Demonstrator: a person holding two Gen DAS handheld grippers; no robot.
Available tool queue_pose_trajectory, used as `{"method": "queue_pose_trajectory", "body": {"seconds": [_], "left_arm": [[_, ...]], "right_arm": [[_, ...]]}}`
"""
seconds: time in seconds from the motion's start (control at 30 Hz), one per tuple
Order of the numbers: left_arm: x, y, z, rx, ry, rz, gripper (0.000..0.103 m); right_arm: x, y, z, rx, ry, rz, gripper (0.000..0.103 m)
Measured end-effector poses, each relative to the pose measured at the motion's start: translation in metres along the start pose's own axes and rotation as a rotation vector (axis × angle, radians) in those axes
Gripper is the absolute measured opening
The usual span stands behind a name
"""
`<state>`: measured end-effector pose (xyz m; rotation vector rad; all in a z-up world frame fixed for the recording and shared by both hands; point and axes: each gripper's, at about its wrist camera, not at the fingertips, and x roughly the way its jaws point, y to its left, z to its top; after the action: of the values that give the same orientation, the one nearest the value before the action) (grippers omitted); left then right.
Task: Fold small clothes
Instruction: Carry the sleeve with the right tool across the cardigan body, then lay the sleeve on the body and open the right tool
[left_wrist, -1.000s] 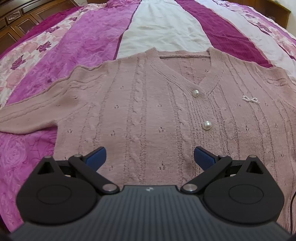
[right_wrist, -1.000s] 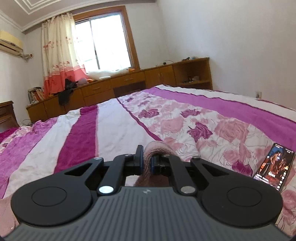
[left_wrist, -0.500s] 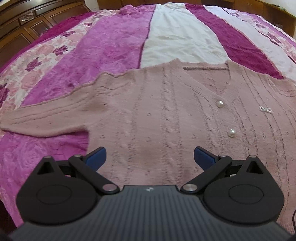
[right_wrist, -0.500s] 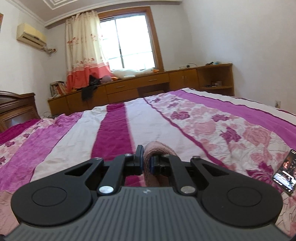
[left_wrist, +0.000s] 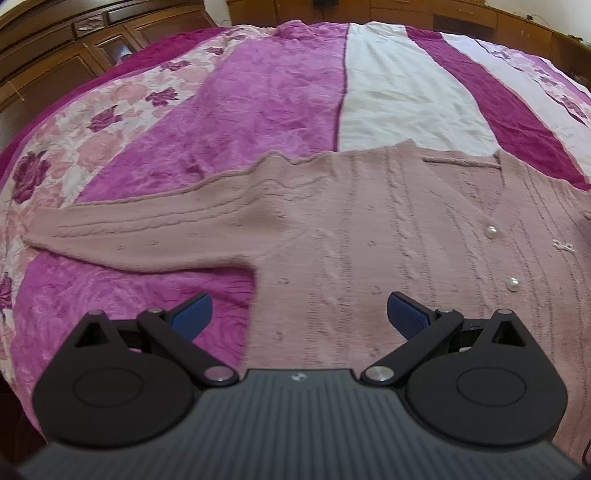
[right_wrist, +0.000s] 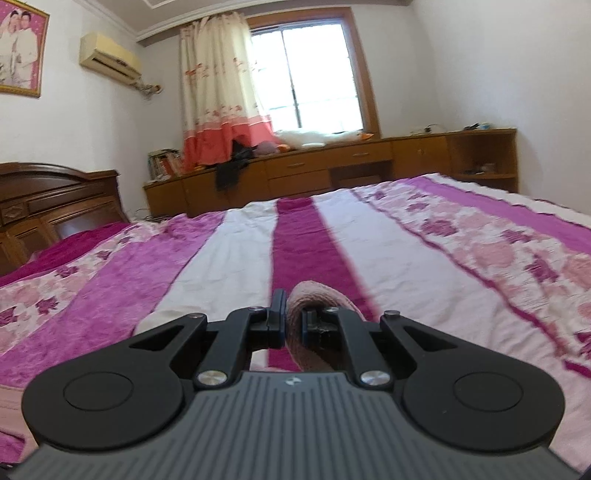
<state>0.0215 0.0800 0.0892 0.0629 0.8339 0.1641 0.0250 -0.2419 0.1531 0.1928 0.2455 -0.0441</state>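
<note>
Pink knit: one cardigan lay flat, face up, on the striped bedspread. One sleeve stretched out straight to the left, flat on the cover. Your left gripper hovered over the side seam just below the armpit, jaws spread wide, nothing between the blue pads. Two pearl buttons showed down the placket, with one small bow trim right of them.

Your right gripper was clamped on a bunch of the same pink knit, held up off the bed. You couldn't tell from that view which part of the cardigan it was; probably the other sleeve or cuff.

Risks, as I judged them:
- The right-hand pinch was narrow. Loose knit could slip out mid-fold if you swung fast.
- Dragging that side across would shift the whole body, since nothing pinned it. The left jaws weren't on it yet.
- Pads could snag the open stitch or catch a button.
- The left sleeve could bunch at the shoulder crease if folded without smoothing.

Count: one cardigan, two grippers, two buttons visible, one bow.
</note>
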Motion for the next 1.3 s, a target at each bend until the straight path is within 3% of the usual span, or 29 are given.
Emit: {"method": "queue_pose_trajectory", "body": {"seconds": [0.17,0.5,0.7,0.93,1.0,1.17,1.3], "left_arm": [[-0.002,0.02,-0.001,-0.034,-0.018,0.0,0.103],[0.007,0.041,-0.008,-0.051,-0.012,0.011,0.103],[0.013,0.047,-0.012,-0.066,0.001,0.005,0.103],[0.017,0.048,-0.014,-0.066,0.006,-0.012,0.103],[0.018,0.047,-0.014,-0.067,0.008,-0.015,0.103],[0.017,0.045,-0.015,-0.066,0.008,-0.02,0.103],[0.014,0.044,-0.016,-0.061,0.003,-0.023,0.103]], "right_arm": [[0.014,0.052,-0.018,-0.04,0.035,0.029,0.008],[0.046,0.125,-0.085,-0.078,0.227,0.12,0.008],[0.07,0.14,-0.123,-0.07,0.342,0.146,0.008],[0.089,0.127,-0.144,0.002,0.443,0.173,0.011],[0.087,0.123,-0.146,0.03,0.452,0.192,0.017],[0.085,0.115,-0.144,0.139,0.474,0.281,0.059],[0.078,0.117,-0.14,0.158,0.481,0.299,0.068]]}}
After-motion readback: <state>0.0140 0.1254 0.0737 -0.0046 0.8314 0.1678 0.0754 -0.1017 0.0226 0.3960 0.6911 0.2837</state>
